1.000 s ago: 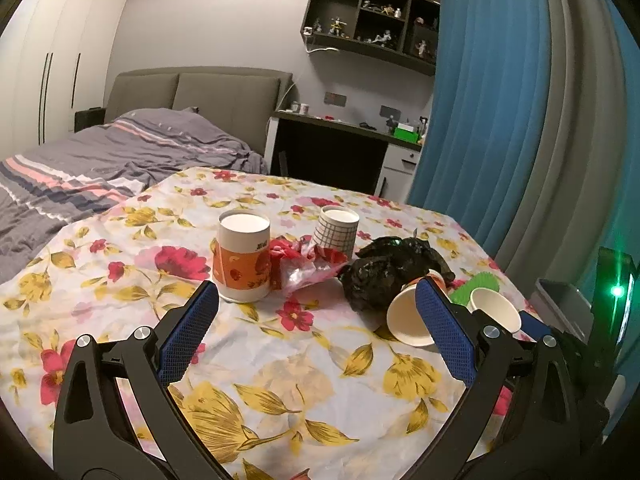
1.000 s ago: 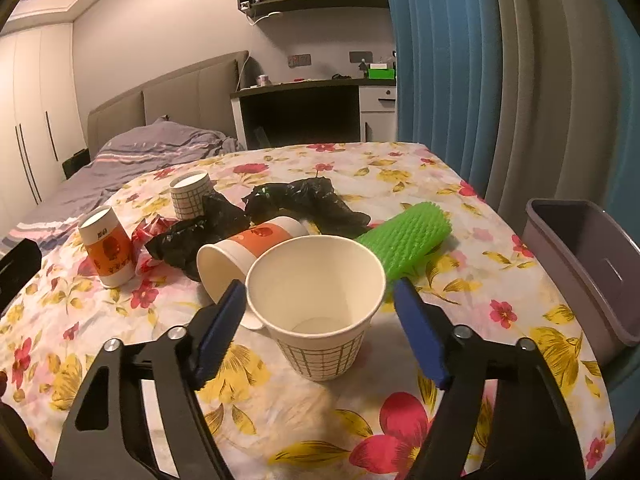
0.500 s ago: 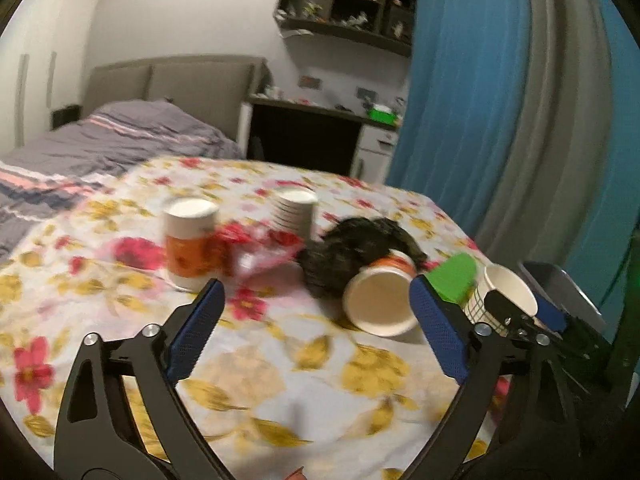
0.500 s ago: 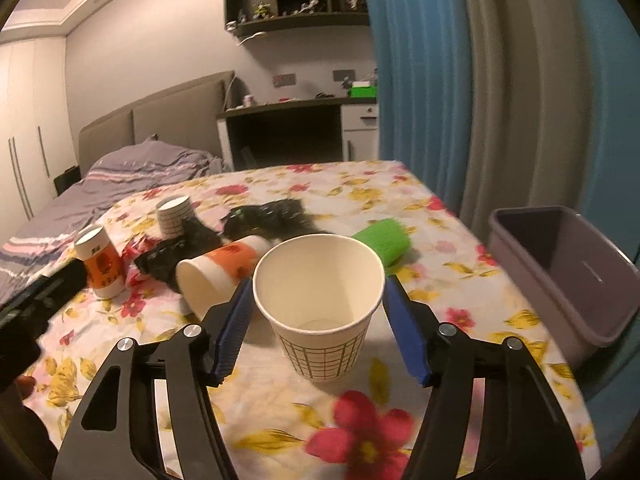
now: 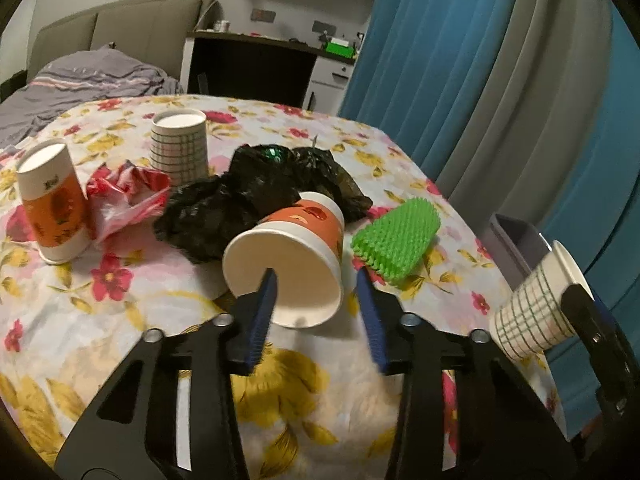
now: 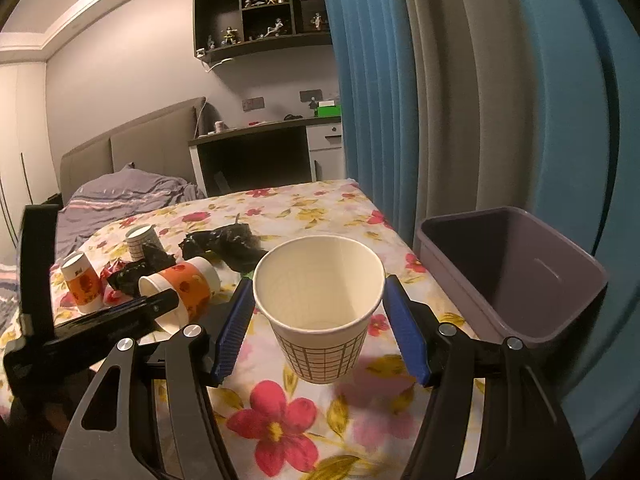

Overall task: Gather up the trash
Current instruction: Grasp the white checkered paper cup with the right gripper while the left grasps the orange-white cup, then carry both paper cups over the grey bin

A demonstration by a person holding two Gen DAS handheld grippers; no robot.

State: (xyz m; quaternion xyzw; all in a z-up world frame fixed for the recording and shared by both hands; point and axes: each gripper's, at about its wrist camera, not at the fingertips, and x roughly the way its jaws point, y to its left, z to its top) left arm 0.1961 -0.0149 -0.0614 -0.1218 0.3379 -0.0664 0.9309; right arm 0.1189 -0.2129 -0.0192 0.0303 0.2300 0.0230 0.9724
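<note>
Your right hand-held gripper (image 6: pixel 320 328) holds a checked paper cup (image 6: pixel 320 304) at centre frame, with the grey bin (image 6: pixel 508 276) at right; next, carry it over the bin and release. Your left hand-held gripper (image 5: pixel 316 300) has just been narrowing around the tipped orange cup's (image 5: pixel 292 256) rim; whether it is gripped, I cannot tell. More cups and bags litter the floral-clothed desk (image 5: pixel 120 312), in a bedroom with blue curtains (image 6: pixel 368 80).

dim warm indoor light, slight motion blur, fisheye-bent edges, perhaps a ceiling lamp.
</note>
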